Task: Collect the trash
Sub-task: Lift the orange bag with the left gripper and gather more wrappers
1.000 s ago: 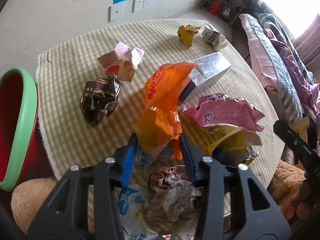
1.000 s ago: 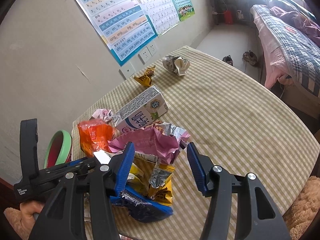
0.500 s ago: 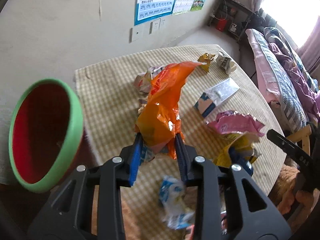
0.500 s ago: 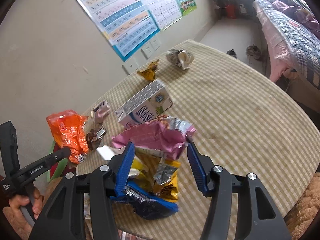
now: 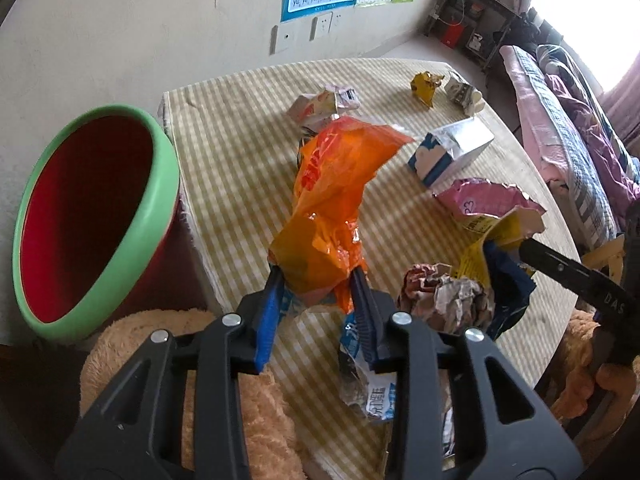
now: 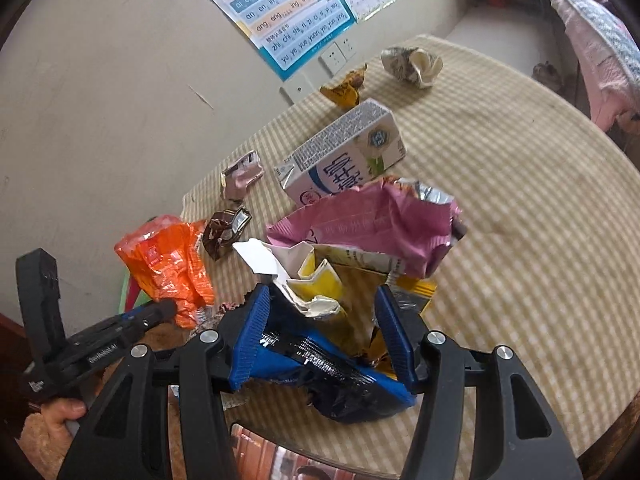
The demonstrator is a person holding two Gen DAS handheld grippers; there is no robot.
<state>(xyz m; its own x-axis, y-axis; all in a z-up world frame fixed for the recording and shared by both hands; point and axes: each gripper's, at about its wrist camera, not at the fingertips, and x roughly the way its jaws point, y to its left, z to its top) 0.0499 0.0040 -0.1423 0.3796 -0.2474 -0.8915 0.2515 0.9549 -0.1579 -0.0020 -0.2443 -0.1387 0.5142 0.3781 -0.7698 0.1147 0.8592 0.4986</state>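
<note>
My left gripper [image 5: 318, 280] is shut on an orange plastic wrapper [image 5: 332, 200] and holds it above the table's near left edge, right of the red bin with a green rim [image 5: 92, 216]. The wrapper also shows in the right wrist view [image 6: 168, 264]. My right gripper [image 6: 322, 300] is open around a yellow and blue snack bag [image 6: 320, 292] lying on the table; a pink wrapper [image 6: 372, 224] lies just beyond it. A milk carton [image 6: 344, 160] lies farther back.
The checked table [image 6: 520, 208] also holds a brown wrapper [image 6: 226, 230], a pink crumpled carton [image 6: 242, 174], a yellow wrapper [image 6: 344, 88], a crushed white carton [image 6: 412, 66] and crumpled paper [image 5: 444, 296]. A blue-white wrapper [image 5: 368, 384] hangs at the near edge. A bed [image 5: 580, 128] stands right.
My left gripper has lifted the orange wrapper off the pile and carried it left toward the bin. My right gripper has moved forward around the yellow and blue bag.
</note>
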